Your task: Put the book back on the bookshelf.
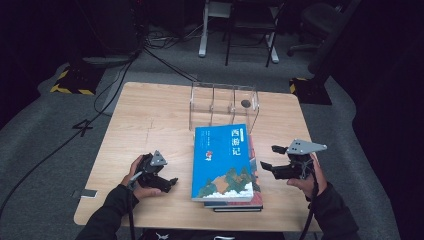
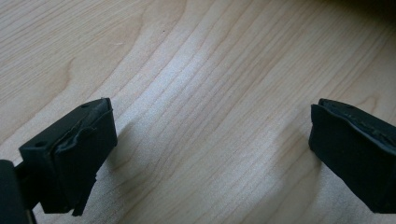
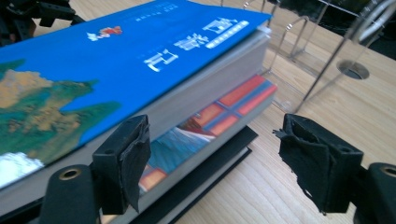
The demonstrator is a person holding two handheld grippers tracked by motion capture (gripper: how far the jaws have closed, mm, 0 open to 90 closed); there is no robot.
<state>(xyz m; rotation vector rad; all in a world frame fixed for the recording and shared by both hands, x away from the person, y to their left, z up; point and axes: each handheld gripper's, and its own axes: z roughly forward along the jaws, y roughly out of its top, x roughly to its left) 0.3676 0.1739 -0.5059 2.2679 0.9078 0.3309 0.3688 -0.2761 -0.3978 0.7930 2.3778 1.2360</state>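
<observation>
On the wooden worktop [image 1: 150, 115], a stack of three books lies near the front edge, between the two hands, with the blue book [image 1: 226, 161] on top. A clear acrylic rack [image 1: 223, 104] stands just behind the stack. The right gripper view resolves the stack's layers: blue book [image 3: 116, 60] uppermost, a red-patterned book [image 3: 219, 116] beneath, a black book [image 3: 219, 161] at the bottom. The right gripper [image 1: 267, 159] is level and points at the stack's side; its fingers [image 3: 123, 163] are wide apart, holding nothing. The left gripper [image 1: 172, 182] rests low beside the stack; its fingers [image 2: 77, 156] are wide apart over bare wood.
</observation>
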